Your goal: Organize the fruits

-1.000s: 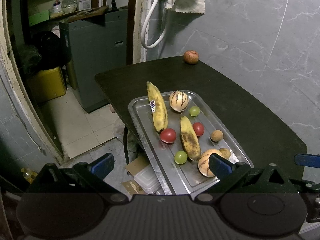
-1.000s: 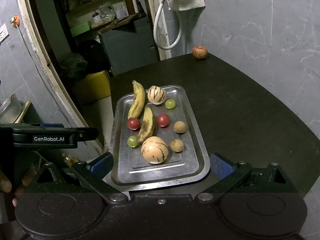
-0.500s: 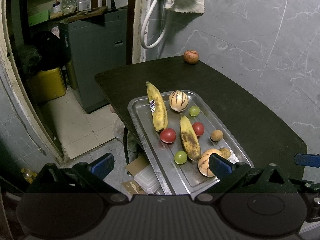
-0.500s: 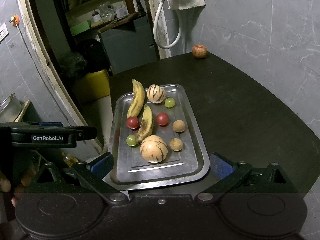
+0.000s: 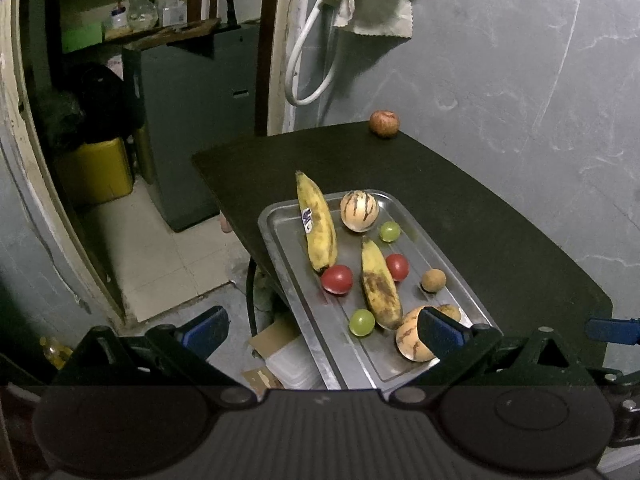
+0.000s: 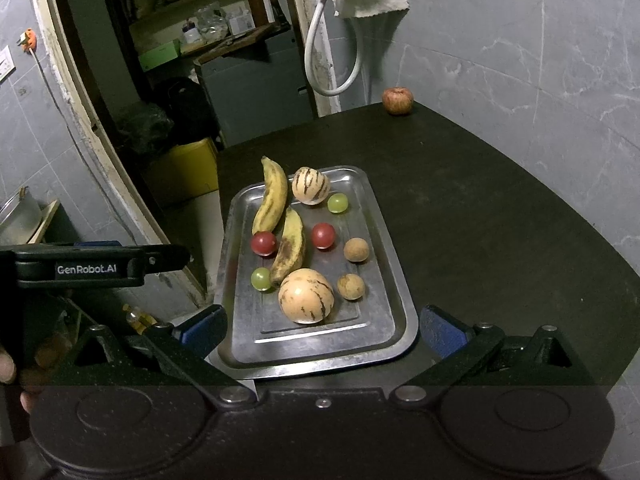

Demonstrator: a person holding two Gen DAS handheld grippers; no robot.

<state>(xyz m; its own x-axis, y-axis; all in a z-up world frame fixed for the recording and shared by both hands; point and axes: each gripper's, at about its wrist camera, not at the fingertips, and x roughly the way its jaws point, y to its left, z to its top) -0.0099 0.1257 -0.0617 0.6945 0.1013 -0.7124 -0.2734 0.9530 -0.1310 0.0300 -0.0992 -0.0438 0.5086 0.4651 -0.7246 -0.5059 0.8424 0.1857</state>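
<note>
Both tongs, left (image 5: 320,326) and right (image 6: 320,326), open, empty. Lone apple (image 6: 397,100) at table (image 6: 500,220) far corner, right tongs nearer; tray (image 6: 400,300) directly ahead.

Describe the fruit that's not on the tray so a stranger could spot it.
Start at the dark table holding the metal tray. Look past the tray to the far corner by the grey wall. The reddish apple sits there alone, the only fruit off the tray.

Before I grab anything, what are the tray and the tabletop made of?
Tray: looks like metal, probably stainless steel, brushed silver with bright glints on its rolled rim. Tabletop: dark and matte with no reflections; the material cannot be told from here.
</note>
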